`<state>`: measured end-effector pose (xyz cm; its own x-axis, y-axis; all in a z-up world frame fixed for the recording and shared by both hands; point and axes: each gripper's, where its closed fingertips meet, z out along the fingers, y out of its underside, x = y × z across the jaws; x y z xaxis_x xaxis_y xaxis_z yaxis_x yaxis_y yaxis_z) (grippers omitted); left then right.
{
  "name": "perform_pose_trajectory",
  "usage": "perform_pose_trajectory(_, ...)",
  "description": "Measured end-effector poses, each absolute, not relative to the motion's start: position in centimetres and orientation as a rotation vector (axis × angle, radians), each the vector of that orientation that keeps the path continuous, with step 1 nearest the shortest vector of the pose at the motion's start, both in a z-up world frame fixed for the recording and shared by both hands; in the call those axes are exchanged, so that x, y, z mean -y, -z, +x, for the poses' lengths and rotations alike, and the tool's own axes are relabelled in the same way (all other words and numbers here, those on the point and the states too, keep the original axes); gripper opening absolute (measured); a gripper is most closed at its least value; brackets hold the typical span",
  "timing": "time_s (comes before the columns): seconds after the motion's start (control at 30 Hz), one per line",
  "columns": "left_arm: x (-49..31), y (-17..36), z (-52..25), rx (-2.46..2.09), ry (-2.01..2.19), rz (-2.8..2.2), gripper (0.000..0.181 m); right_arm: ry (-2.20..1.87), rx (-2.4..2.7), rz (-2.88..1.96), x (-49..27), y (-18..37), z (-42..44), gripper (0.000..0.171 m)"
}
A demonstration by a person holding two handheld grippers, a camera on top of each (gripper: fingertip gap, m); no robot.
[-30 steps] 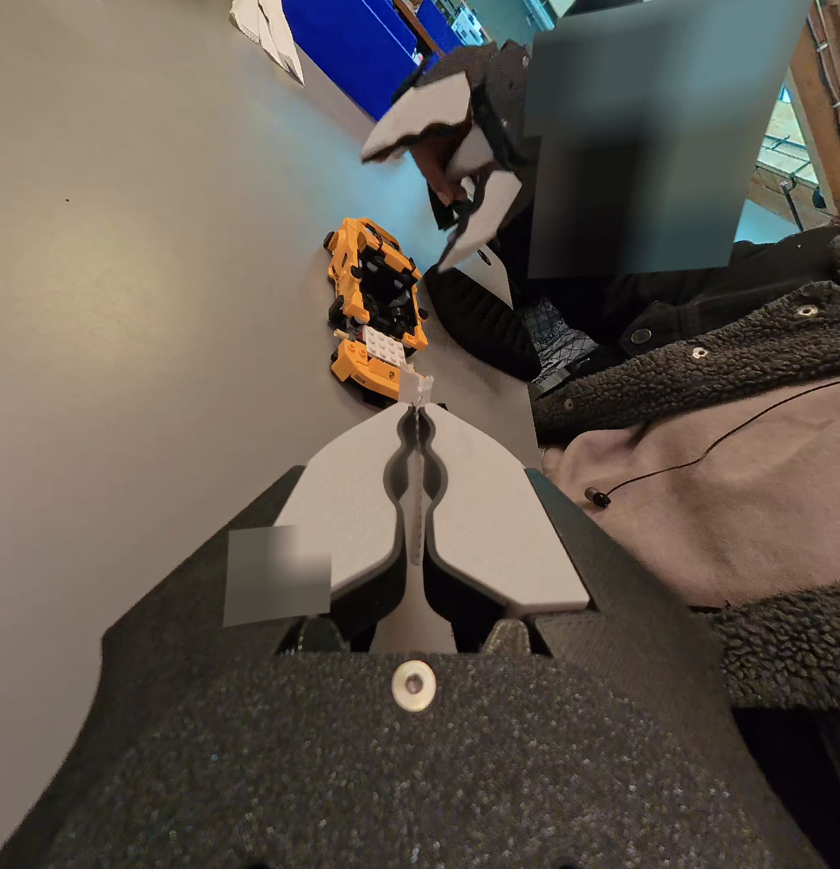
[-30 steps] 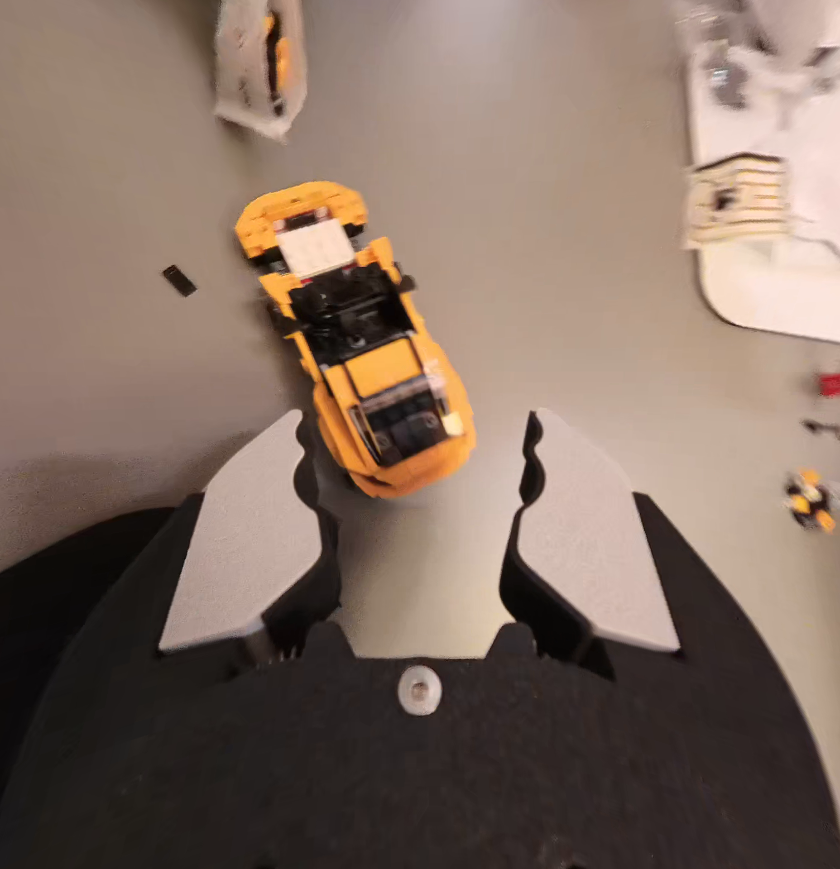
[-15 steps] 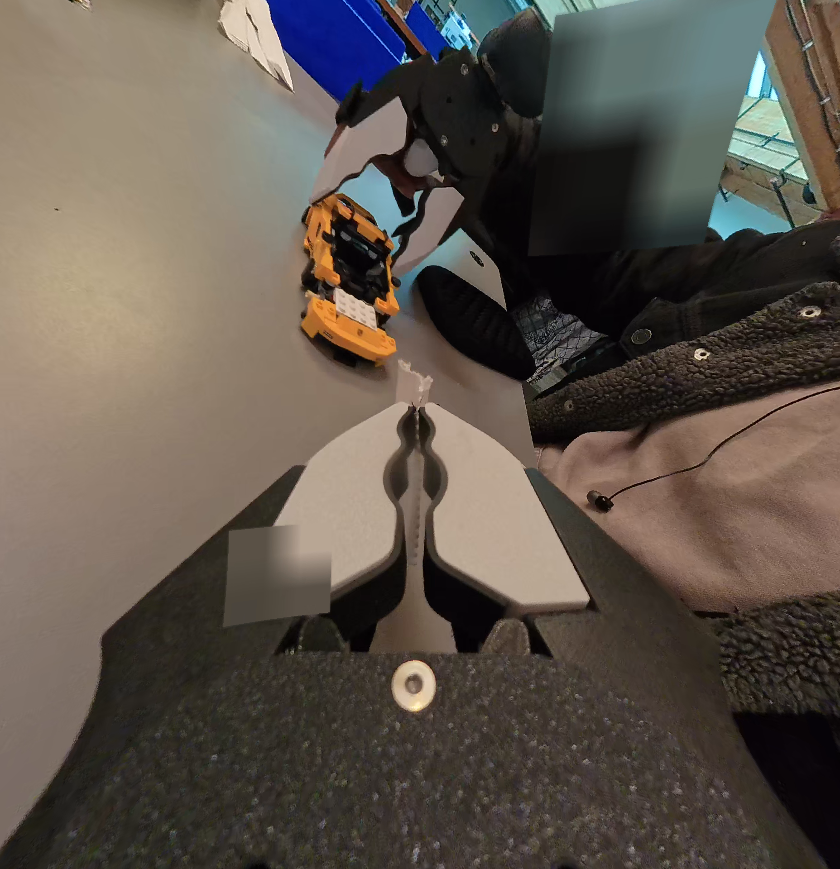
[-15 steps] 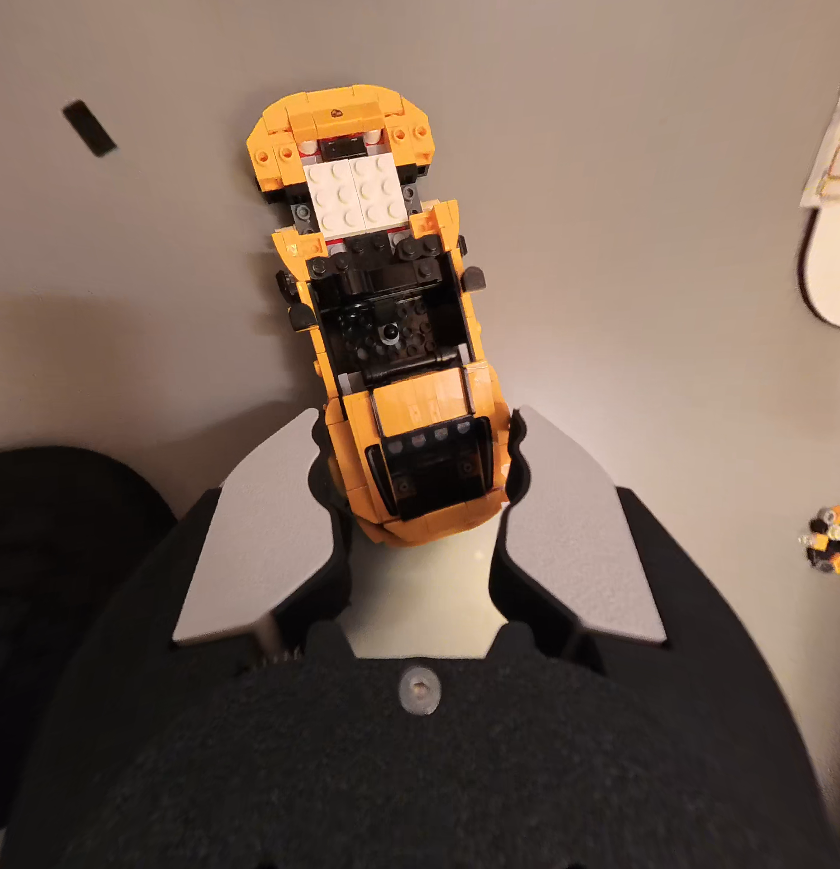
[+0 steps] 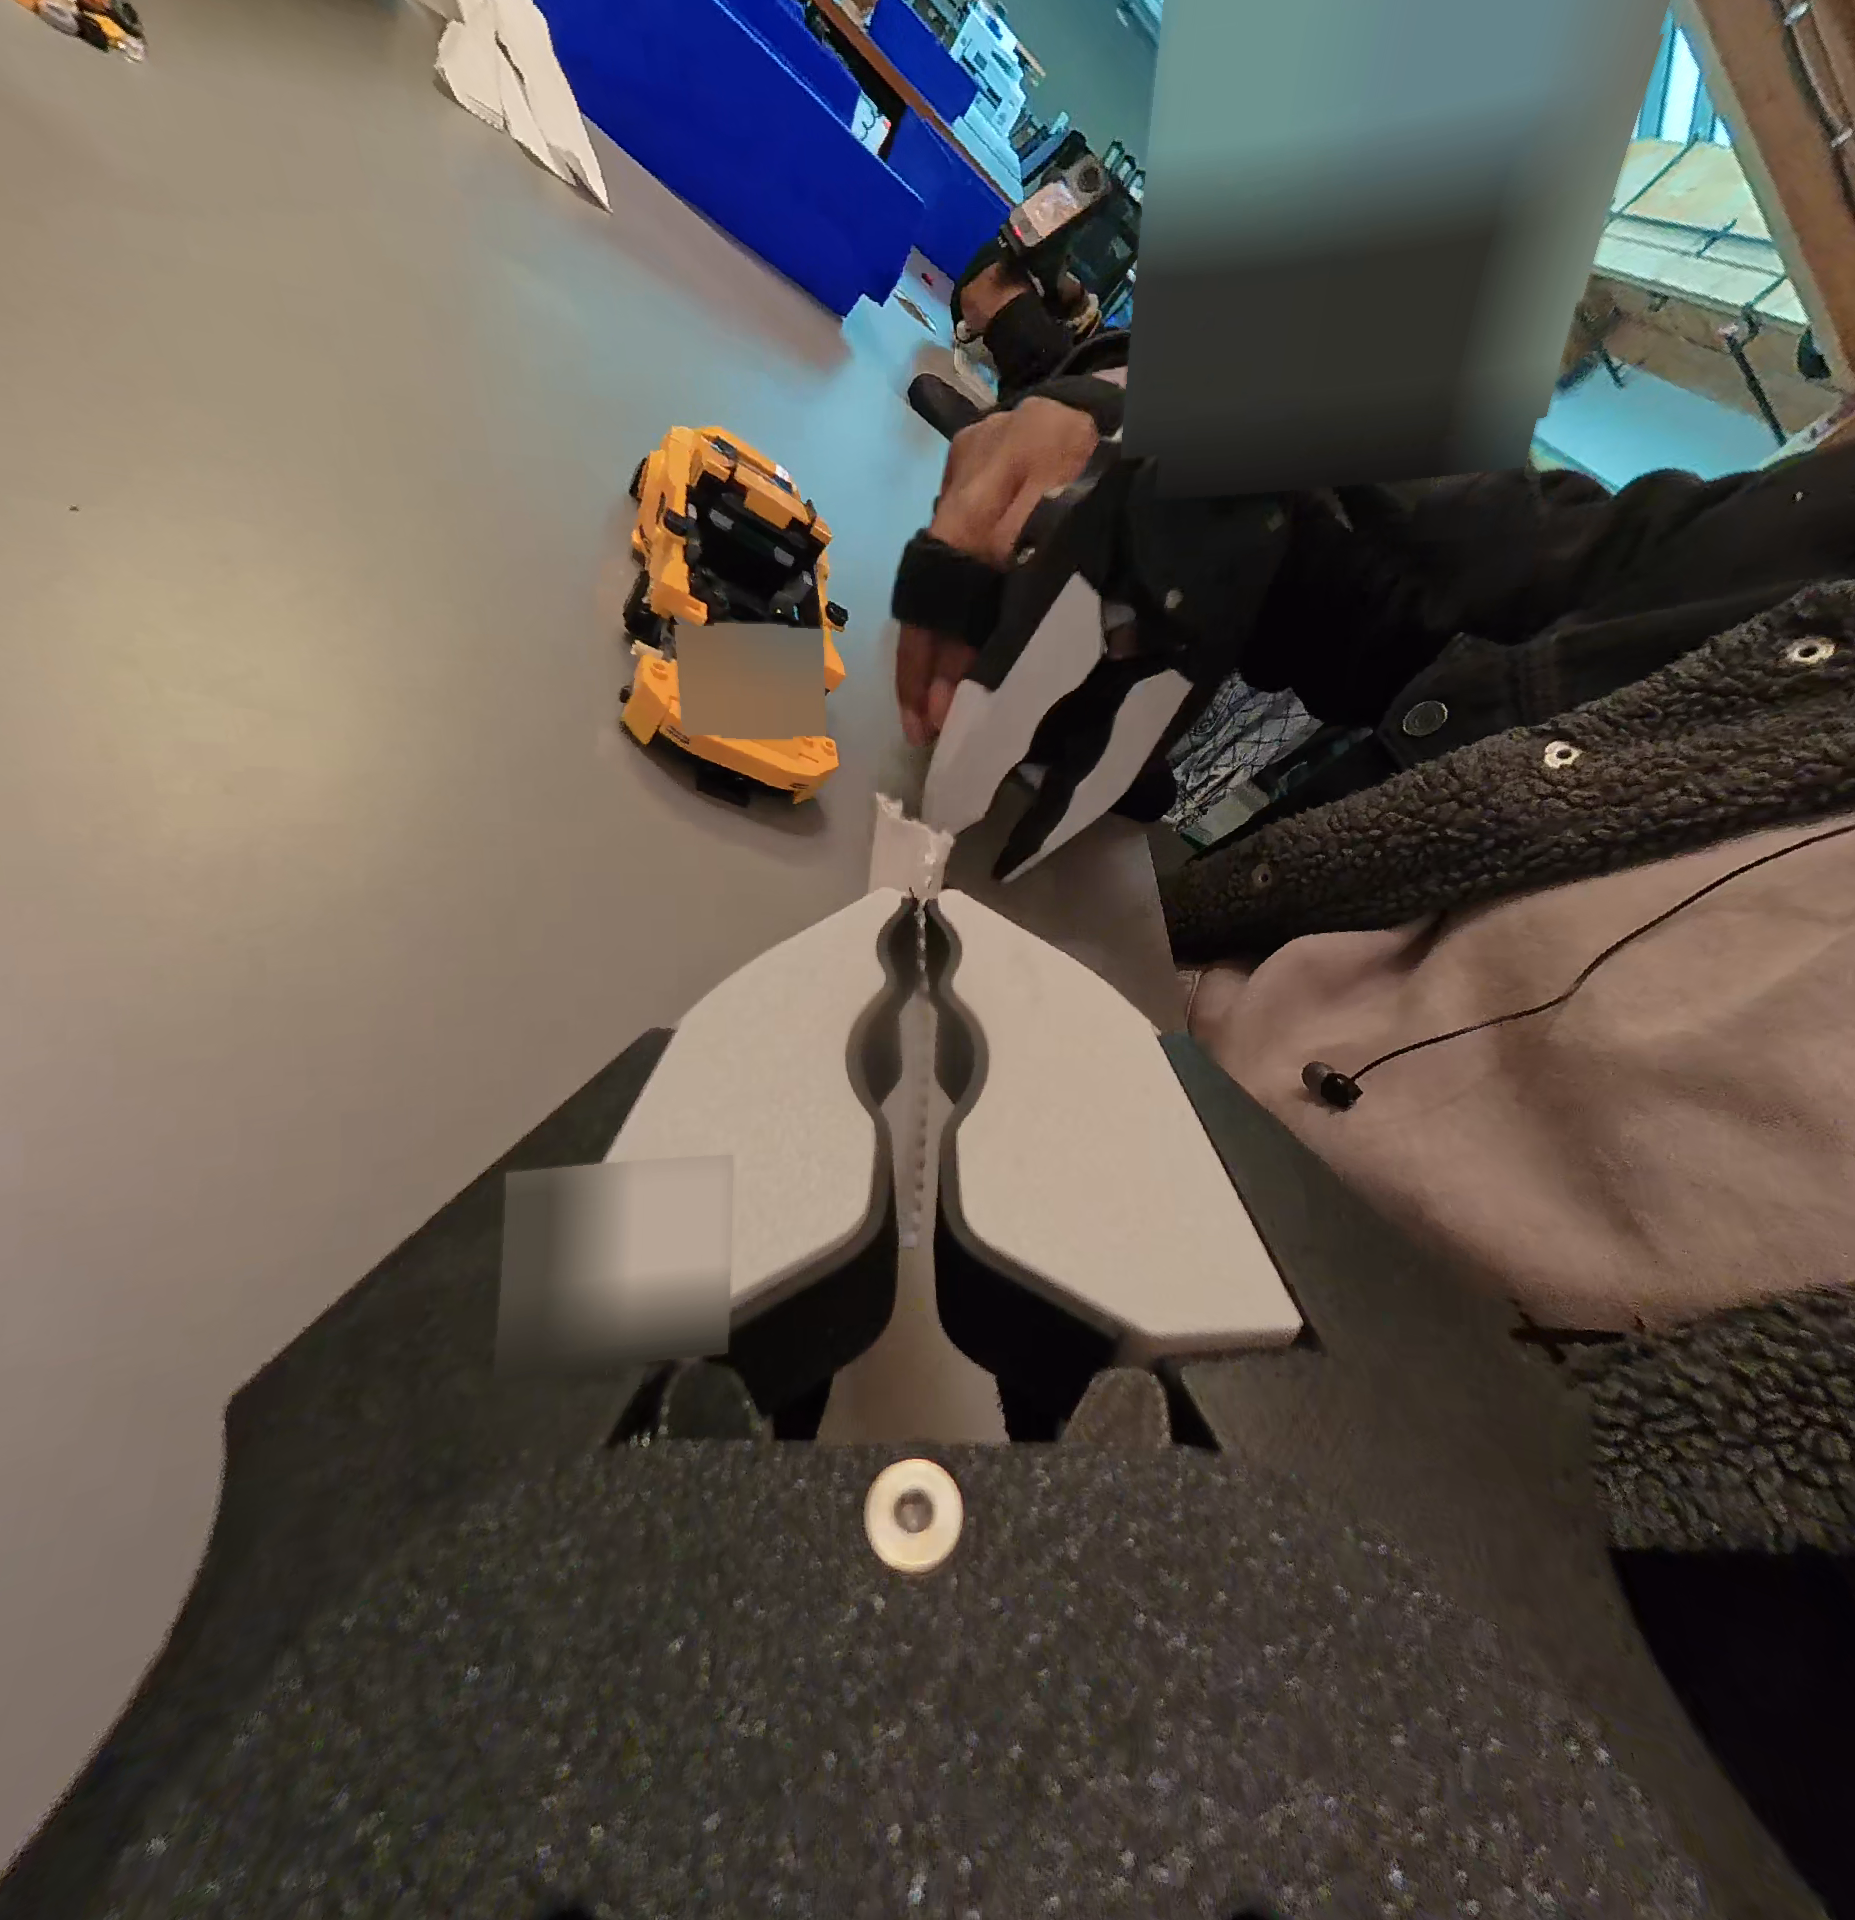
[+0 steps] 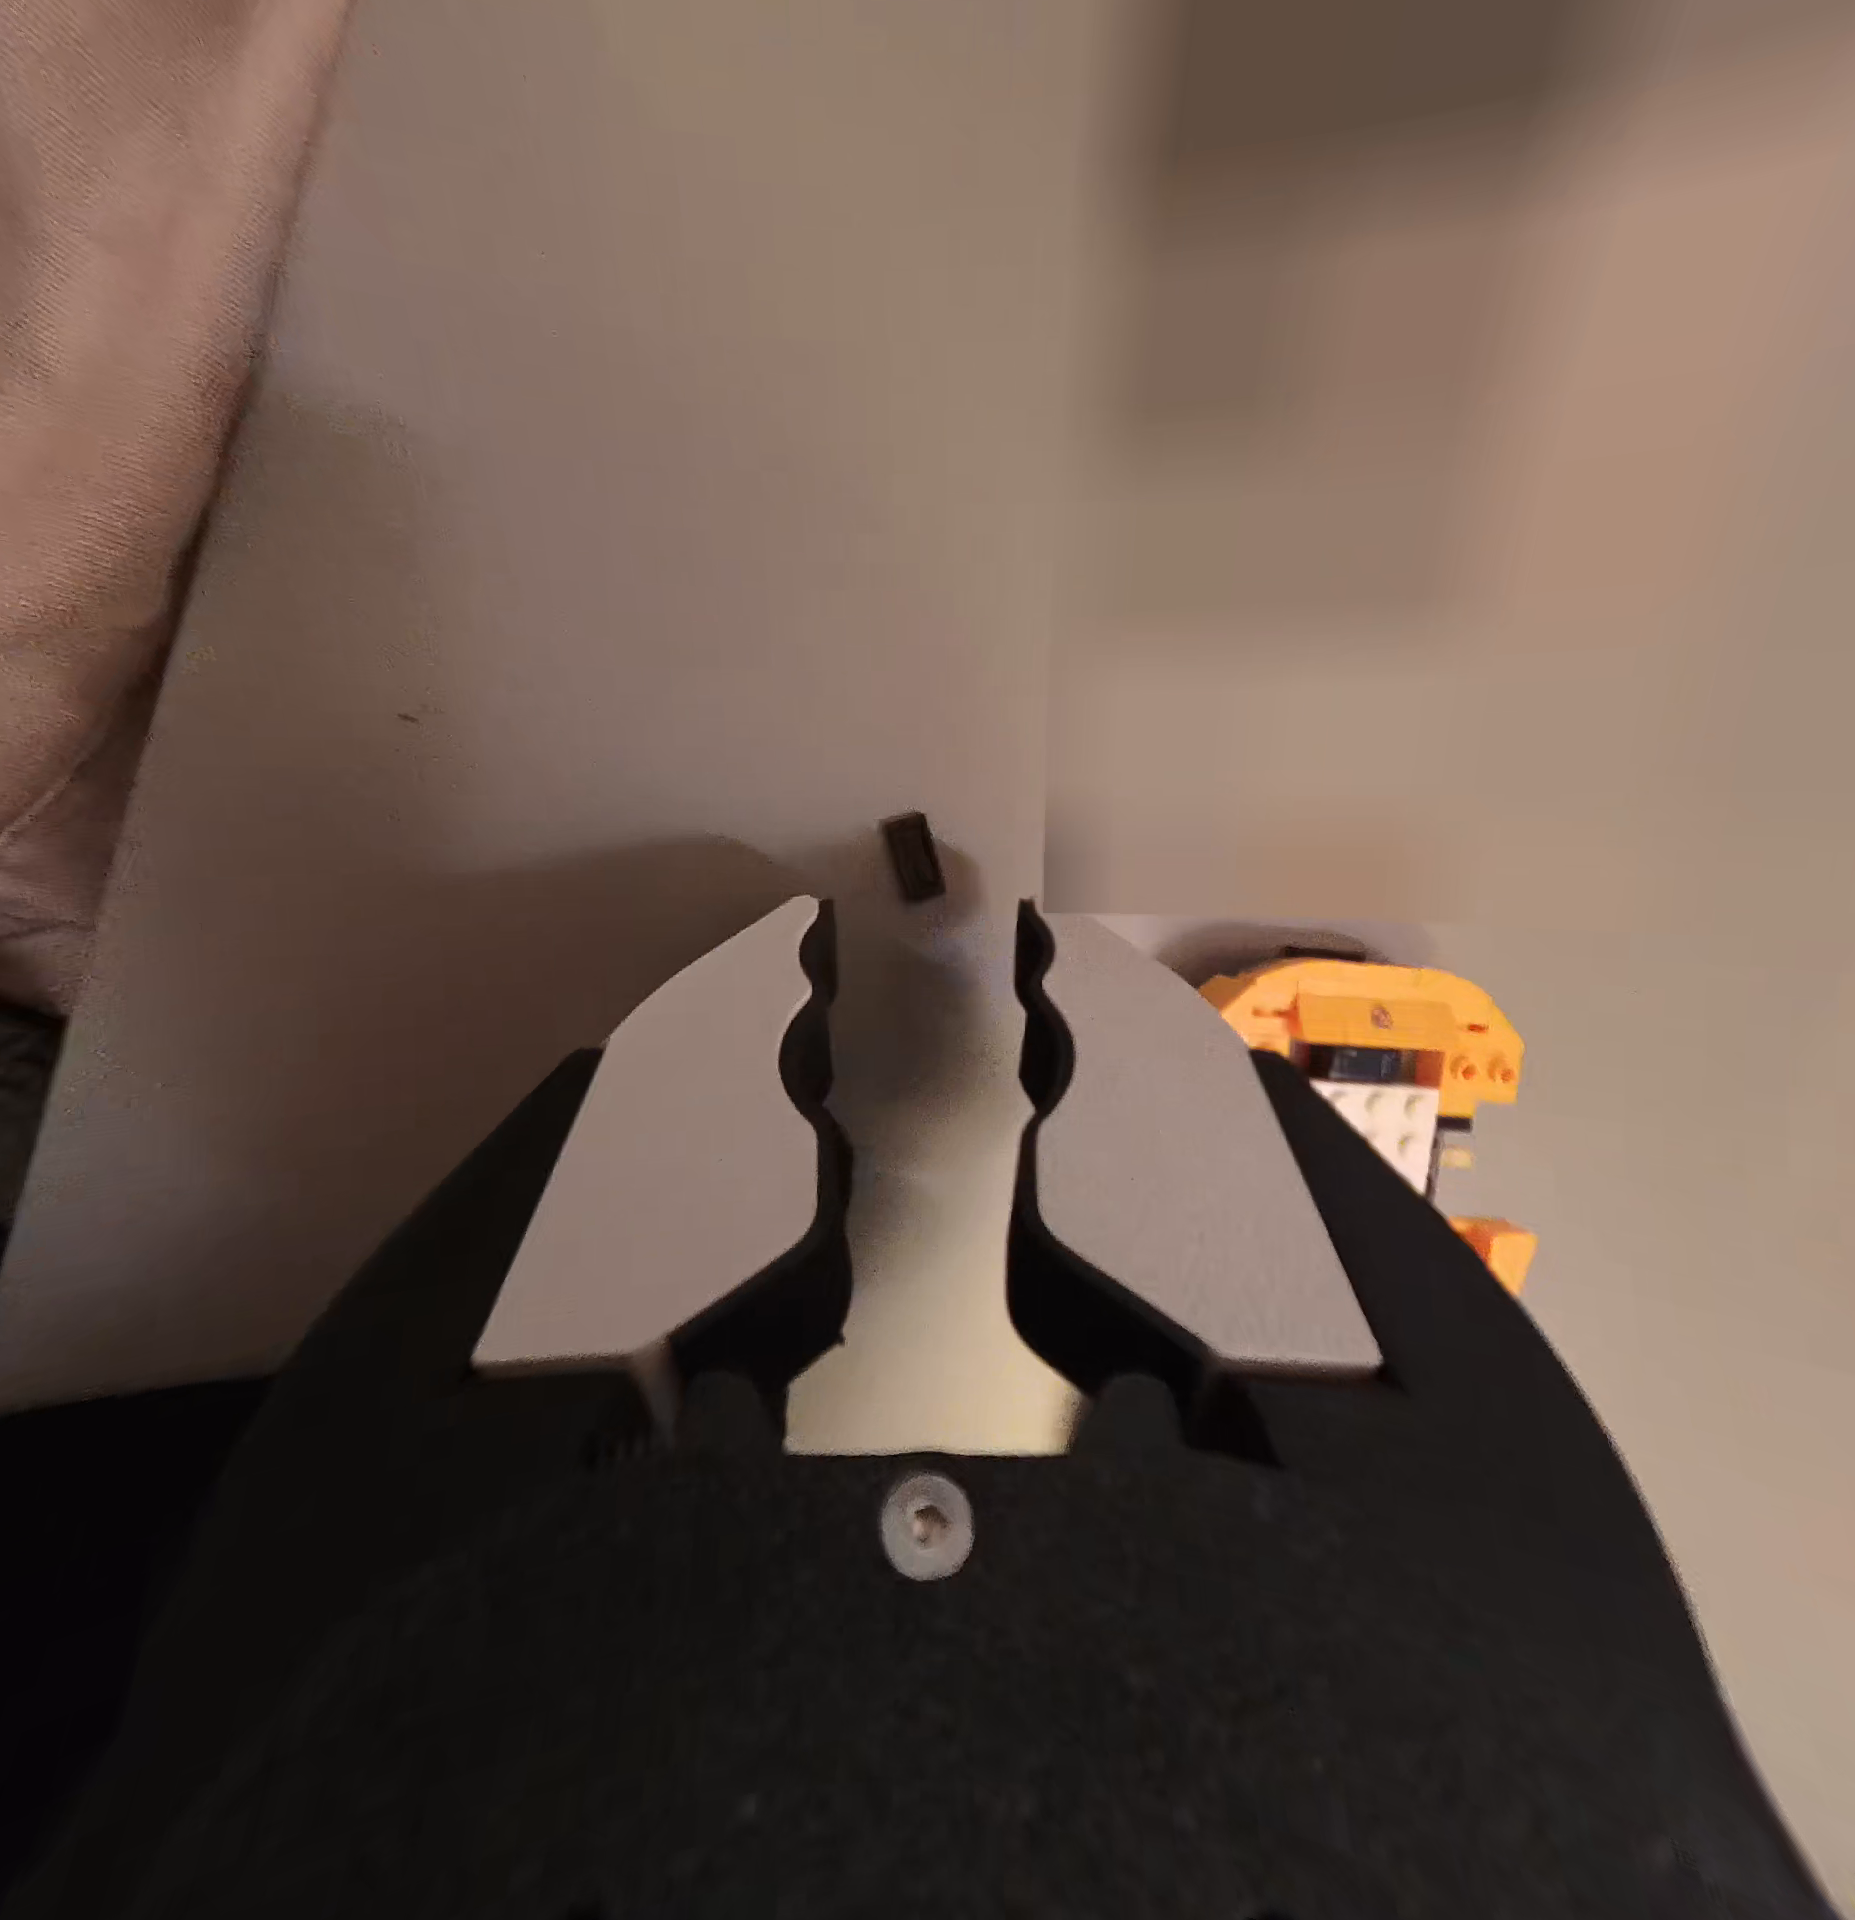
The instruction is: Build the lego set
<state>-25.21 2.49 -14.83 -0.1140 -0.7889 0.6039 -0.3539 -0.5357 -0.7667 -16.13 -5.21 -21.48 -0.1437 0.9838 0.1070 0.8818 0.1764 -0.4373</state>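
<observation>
Fingers of the left hand-held gripper [image 5: 918, 906] are pressed together, clenching a thin, pale, torn-edged strip of plastic or paper [image 5: 908, 850] that sticks out past the tips and runs back down the slot between them. The right hand-held gripper [image 6: 921, 912] stands released, its two grey fingers apart with bare surface between them; a small black rectangular lego piece [image 6: 912, 856] lies on the worktop just beyond the tips, untouched. In the left wrist view this right hand-held gripper [image 5: 973, 844] shows tilted down toward the worktop, its nearer tip close beside the strip, with the person's hand [image 5: 990, 494] on its handle.

Half a second ago the right hand-held gripper straddled the nose of the orange and black lego car; now it has come off it and swung aside, so the orange and black lego car [image 6: 1406, 1081] sits to its right, partly hidden behind the right finger. The car [image 5: 731, 644] rests alone on the plain grey worktop [image 5: 279, 623], farther along it than the strip. The left hand-held gripper holds its strip as before.

Folded white paper sheets [image 5: 518, 114] lie at the far edge of the worktop, with blue bins [image 5: 736, 135] behind. A dark fleece jacket [image 5: 1629, 748] over a pale pink garment [image 5: 1577, 1091] fills the right side.
</observation>
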Motion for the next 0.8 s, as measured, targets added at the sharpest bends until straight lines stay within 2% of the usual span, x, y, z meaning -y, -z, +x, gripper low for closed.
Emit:
perform_pose_trajectory(0.2, -1.8, 14.3, -25.8, -1.266, 1.675, -1.767, 0.0, -0.37, 2.224, -1.836, 5.3, 22.7, -16.7, 0.022)
perform_pose_trajectory(0.27, -1.9, 14.1, -25.9, -1.262, 1.676, -1.758, 0.0, -0.365, 2.257, -1.848, 5.4, 22.8, -16.8, 0.009)
perform_pose_trajectory(0.4, -2.0, 14.1, -26.1, -1.262, 1.653, -1.771, 0.0, -0.377, 2.238, -1.831, 4.5, 22.1, -17.5, 0.007)
perform_pose_trajectory(0.6, -2.0, 14.6, -25.9, -1.269, 1.612, -1.801, 0.0, -0.162, 1.909, -1.835, -6.3, 18.2, -18.2, 0.007)
perform_pose_trajectory(0.8, -2.4, 14.9, -25.9, -1.251, 1.606, -1.826, 0.001, -0.181, 1.807, -1.936, -13.1, 21.1, -19.5, 0.014)
